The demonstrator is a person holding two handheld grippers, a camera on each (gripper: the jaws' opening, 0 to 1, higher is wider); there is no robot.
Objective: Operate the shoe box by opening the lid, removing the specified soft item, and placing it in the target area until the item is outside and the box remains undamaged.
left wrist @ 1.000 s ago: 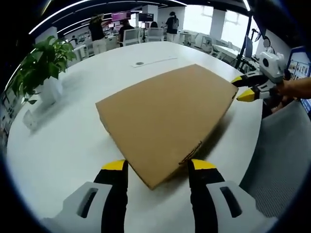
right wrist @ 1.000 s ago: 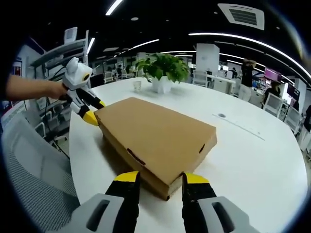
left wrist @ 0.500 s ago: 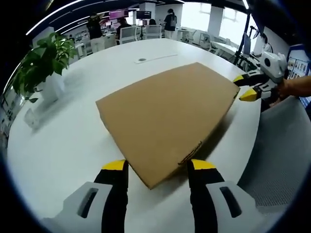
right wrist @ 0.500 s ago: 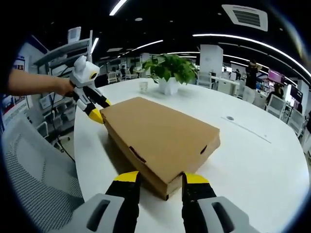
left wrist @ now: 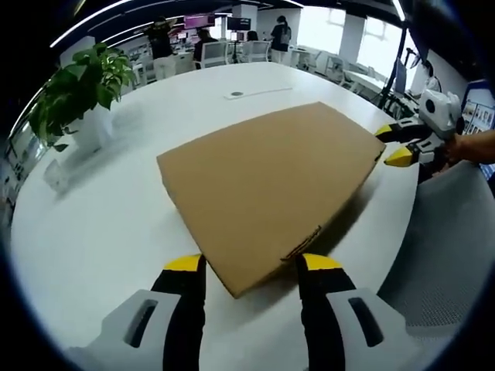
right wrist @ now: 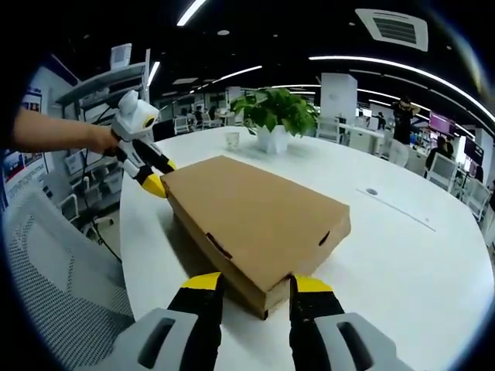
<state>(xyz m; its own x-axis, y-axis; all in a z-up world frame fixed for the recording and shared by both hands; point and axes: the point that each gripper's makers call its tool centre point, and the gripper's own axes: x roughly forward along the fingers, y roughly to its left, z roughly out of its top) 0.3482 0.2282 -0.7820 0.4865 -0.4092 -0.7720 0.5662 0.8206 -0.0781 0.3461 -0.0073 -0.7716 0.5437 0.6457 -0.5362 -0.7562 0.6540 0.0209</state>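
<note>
Straddling opposite corners of the shut shoe box [left wrist: 267,182], seemingly: both open grippers [left wrist: 251,263] [right wrist: 250,283].

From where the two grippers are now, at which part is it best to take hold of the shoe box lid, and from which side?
Probably the lid's bottom edge at the two near corners, one per gripper, from the side, then lift. The box lies flat and closed; left gripper and right gripper each already straddle a corner, jaws open.

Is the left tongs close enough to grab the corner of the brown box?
Probably yes. The left tongs are open with the shoe box corner sitting right between the jaws, and nothing blocks the way.
</note>
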